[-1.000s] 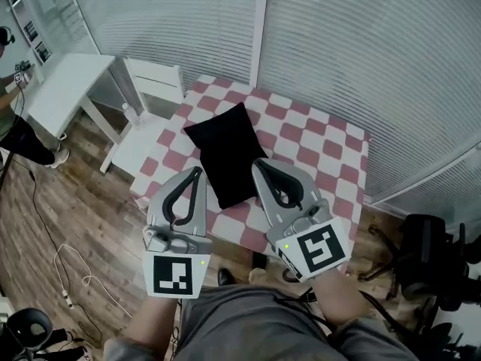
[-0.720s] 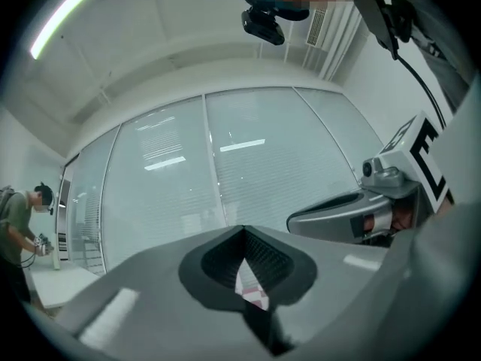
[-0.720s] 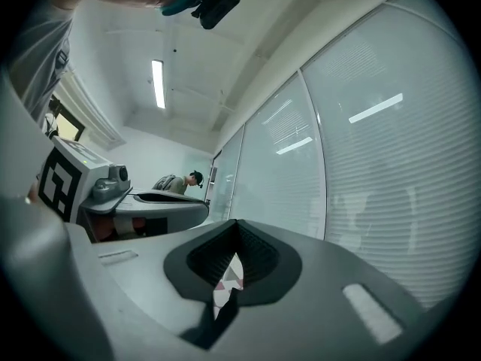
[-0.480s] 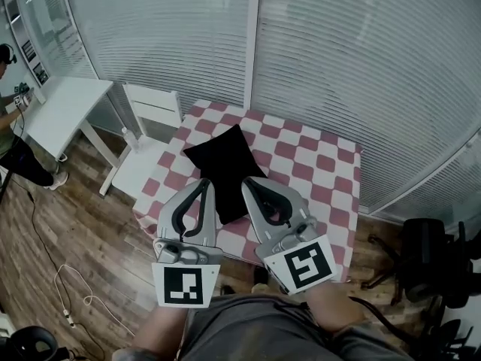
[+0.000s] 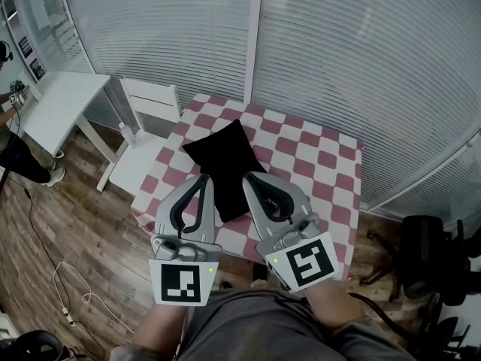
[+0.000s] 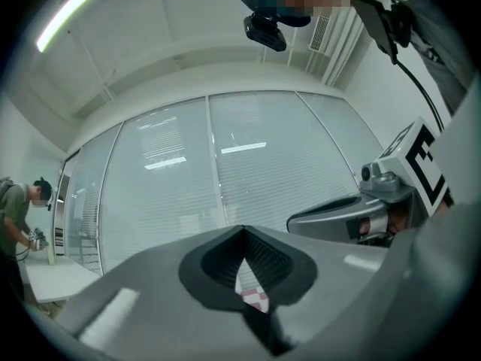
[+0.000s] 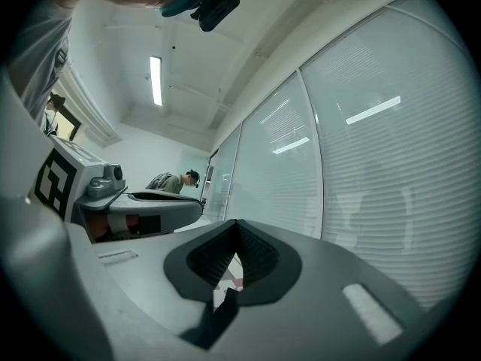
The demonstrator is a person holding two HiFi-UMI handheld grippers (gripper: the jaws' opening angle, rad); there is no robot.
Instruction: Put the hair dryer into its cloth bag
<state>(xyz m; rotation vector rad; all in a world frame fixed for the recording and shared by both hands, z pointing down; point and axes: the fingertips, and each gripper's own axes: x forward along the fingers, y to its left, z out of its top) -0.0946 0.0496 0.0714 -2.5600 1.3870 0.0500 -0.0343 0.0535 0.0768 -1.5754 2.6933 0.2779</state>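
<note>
A black cloth bag [image 5: 224,159] lies bulging on the red-and-white checked table [image 5: 319,160], towards its left half. No hair dryer shows in any view. My left gripper [image 5: 204,180] and right gripper [image 5: 251,180] hang side by side in the air over the table's near edge, their tips just short of the bag's near end. Both are shut with nothing between the jaws. In the left gripper view the left gripper [image 6: 244,229] points at the blinds, with the jaws meeting at the tip. The right gripper [image 7: 237,222] looks the same in its own view.
A white chair [image 5: 154,100] stands against the table's left side, with a white desk [image 5: 60,100] beyond it. A person [image 5: 15,138] stands at the far left. Window blinds [image 5: 316,43] run behind the table. A black office chair [image 5: 428,265] stands at the right, and a cable [image 5: 64,280] lies on the wood floor.
Both grippers have drawn closer together and a little nearer to me. They stay shut and empty. The bag lies where it was.
</note>
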